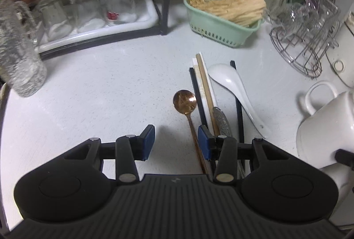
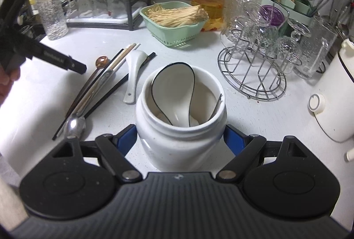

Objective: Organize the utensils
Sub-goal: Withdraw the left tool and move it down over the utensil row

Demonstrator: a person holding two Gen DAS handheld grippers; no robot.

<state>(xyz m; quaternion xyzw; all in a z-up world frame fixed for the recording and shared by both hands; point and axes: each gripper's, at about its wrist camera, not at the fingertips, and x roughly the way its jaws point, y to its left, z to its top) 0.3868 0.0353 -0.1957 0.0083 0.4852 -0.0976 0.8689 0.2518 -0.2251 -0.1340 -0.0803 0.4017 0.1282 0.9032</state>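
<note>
A bundle of utensils lies on the white counter point(image 1: 99, 88): a copper spoon point(image 1: 184, 101), pale chopsticks point(image 1: 204, 84), black chopsticks point(image 1: 198, 97), a patterned metal spoon point(image 1: 222, 121) and a white ceramic spoon point(image 1: 230, 84). My left gripper point(image 1: 176, 142) hangs open just above their near ends. The copper spoon's handle runs beside its right pad, and nothing is pinched. In the right wrist view one of its fingers point(image 2: 64, 61) points at the bundle. My right gripper point(image 2: 179, 140) is shut on a white ceramic jar point(image 2: 179, 150). The jar holds a black-rimmed spoon point(image 2: 174, 88) and a thin metal utensil point(image 2: 218, 104).
A green basket point(image 1: 221, 28) of pale strands sits behind the utensils. A wire rack point(image 1: 305, 44) of glasses stands to the right and a tray point(image 1: 137, 22) of upturned glasses at the back left. A textured glass point(image 1: 20, 51) is at the far left, a white appliance point(image 2: 340, 95) at the right.
</note>
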